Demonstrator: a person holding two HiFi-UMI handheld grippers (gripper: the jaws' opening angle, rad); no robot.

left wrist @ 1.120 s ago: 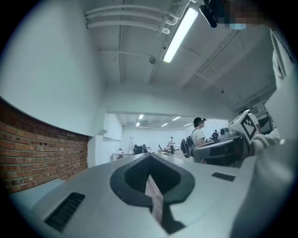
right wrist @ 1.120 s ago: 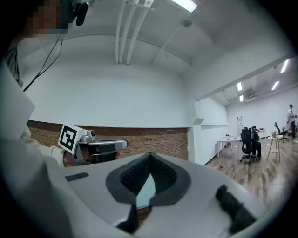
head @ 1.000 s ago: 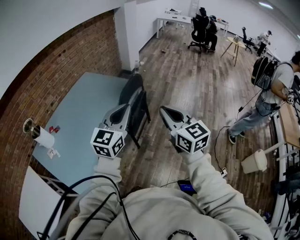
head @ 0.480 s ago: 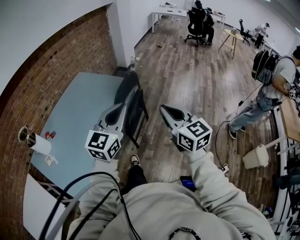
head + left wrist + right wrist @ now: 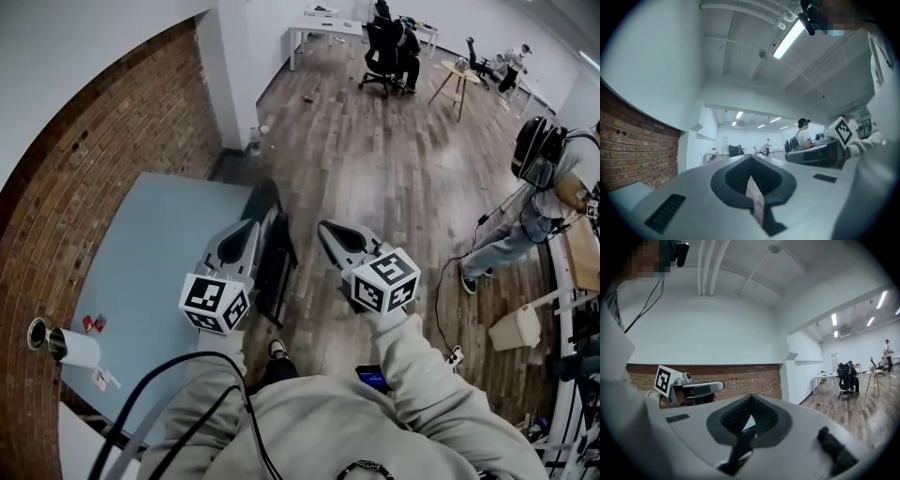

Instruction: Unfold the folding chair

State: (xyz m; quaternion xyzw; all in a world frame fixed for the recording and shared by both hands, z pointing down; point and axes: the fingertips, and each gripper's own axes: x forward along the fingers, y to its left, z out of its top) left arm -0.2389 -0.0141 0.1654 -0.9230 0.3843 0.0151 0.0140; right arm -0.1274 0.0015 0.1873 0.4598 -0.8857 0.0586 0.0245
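Note:
The black folding chair [image 5: 274,251] stands folded flat on the wooden floor, leaning against the edge of a light-blue table [image 5: 150,253]. In the head view my left gripper [image 5: 251,225] is held level, its tip over the chair's upper part; whether it touches is hidden. My right gripper [image 5: 324,228] hangs beside it, just right of the chair and apart from it. Both are shut with nothing between the jaws. The left gripper view [image 5: 751,180] shows closed jaws and the right gripper [image 5: 815,154] alongside. The right gripper view [image 5: 749,420] shows closed jaws and the left gripper [image 5: 696,390].
A brick wall [image 5: 84,159] runs along the left. On the table lie a paper roll [image 5: 70,347] and small red bits [image 5: 92,323]. A person with a backpack [image 5: 544,178], a white bin [image 5: 516,328] and a floor cable [image 5: 439,281] are at the right. Desks and an office chair [image 5: 384,52] stand far off.
Both grippers have travelled forward together toward the folded chair, and the head view has moved with them. The chair now lies closer under the left gripper's tip. The jaws stayed shut.

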